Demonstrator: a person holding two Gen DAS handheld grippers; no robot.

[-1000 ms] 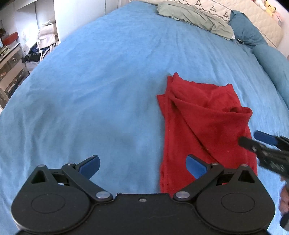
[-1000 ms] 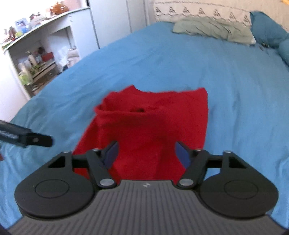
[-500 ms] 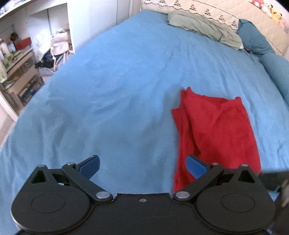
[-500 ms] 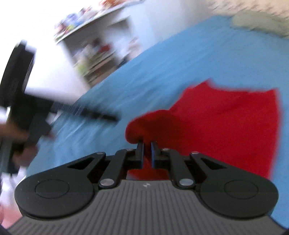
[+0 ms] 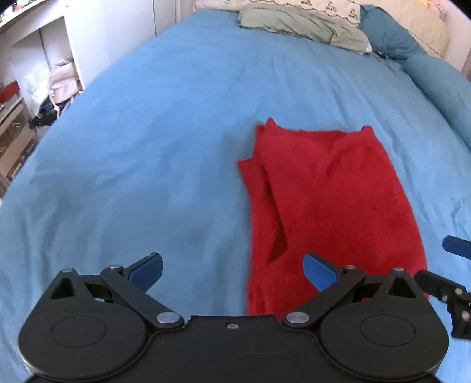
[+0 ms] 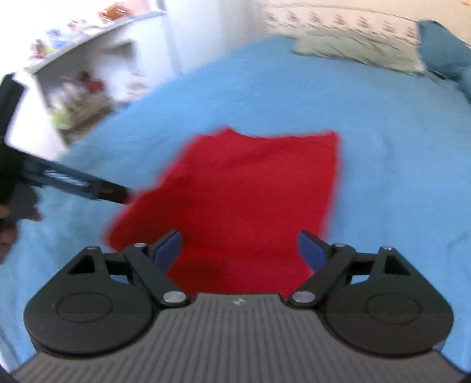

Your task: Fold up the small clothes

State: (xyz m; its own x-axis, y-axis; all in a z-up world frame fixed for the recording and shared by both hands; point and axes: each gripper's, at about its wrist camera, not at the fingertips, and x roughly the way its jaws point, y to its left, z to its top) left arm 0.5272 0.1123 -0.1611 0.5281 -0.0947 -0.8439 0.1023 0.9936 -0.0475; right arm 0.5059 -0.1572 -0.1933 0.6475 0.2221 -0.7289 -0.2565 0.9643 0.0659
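A red garment (image 5: 329, 200) lies folded into a rough rectangle on the blue bed cover (image 5: 153, 141), well away from the pillows at the head of the bed and nearer the foot edge where both tools are held. In the left wrist view a narrower underlying layer of the cloth shows along its left side, with a fold line running down the length; the far edge ends in two small raised corners.

The left gripper (image 5: 232, 269) has its jaws spread wide with nothing between them: one blue pad is over bare bed cover, the other over the near left part of the garment, and neither pad presses on the cloth. The right gripper (image 6: 240, 249) also stands wide open; its jaws have just been opening, and the red cloth lies below and beyond them, not pinched. This view is blurred.

In the right wrist view the left gripper's dark finger reaches in from the left, its tip at the garment's left edge; whether it touches cannot be told. A green-grey pillow (image 5: 303, 25) and dark blue pillows (image 5: 391, 32) lie at the head of the bed, and white shelves (image 5: 35, 76) stand beside the bed's left edge.
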